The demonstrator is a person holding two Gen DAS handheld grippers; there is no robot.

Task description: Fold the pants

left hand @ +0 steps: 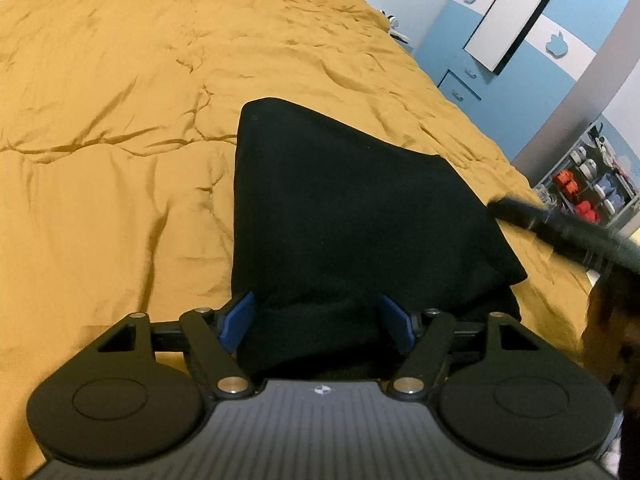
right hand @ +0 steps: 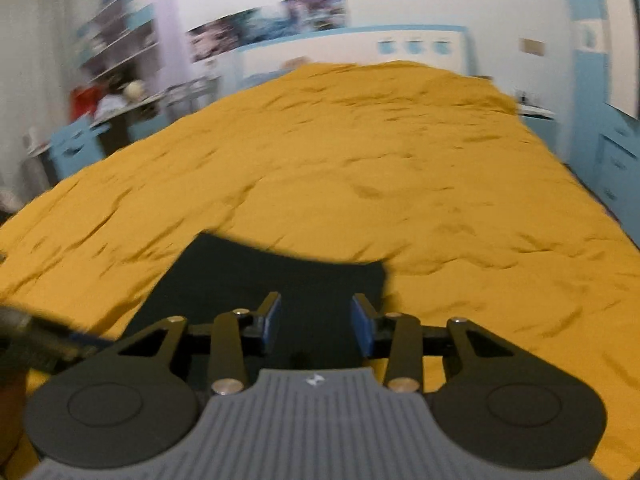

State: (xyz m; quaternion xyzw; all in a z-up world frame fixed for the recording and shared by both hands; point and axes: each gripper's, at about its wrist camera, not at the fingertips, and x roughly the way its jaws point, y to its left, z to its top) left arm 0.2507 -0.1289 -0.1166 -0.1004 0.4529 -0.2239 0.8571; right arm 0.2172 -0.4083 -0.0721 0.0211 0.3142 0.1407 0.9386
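The black pants (left hand: 340, 208) lie folded into a compact bundle on the mustard-yellow bedspread (left hand: 120, 120). My left gripper (left hand: 318, 318) is open, its blue pads (left hand: 236, 320) standing either side of the bundle's near edge, with cloth between them but not pinched. In the right wrist view the pants (right hand: 280, 272) show as a flat dark shape just ahead of my right gripper (right hand: 316, 320), which is open above the cloth and holds nothing. That view is motion-blurred. The other gripper's dark arm (left hand: 560, 228) reaches in at the right edge of the left wrist view.
The bedspread (right hand: 360, 160) fills most of both views. Blue and white cabinets (left hand: 500, 60) and a wire rack of small items (left hand: 588, 184) stand to the right of the bed. Shelves and a blue desk (right hand: 100, 120) stand to the left beyond it.
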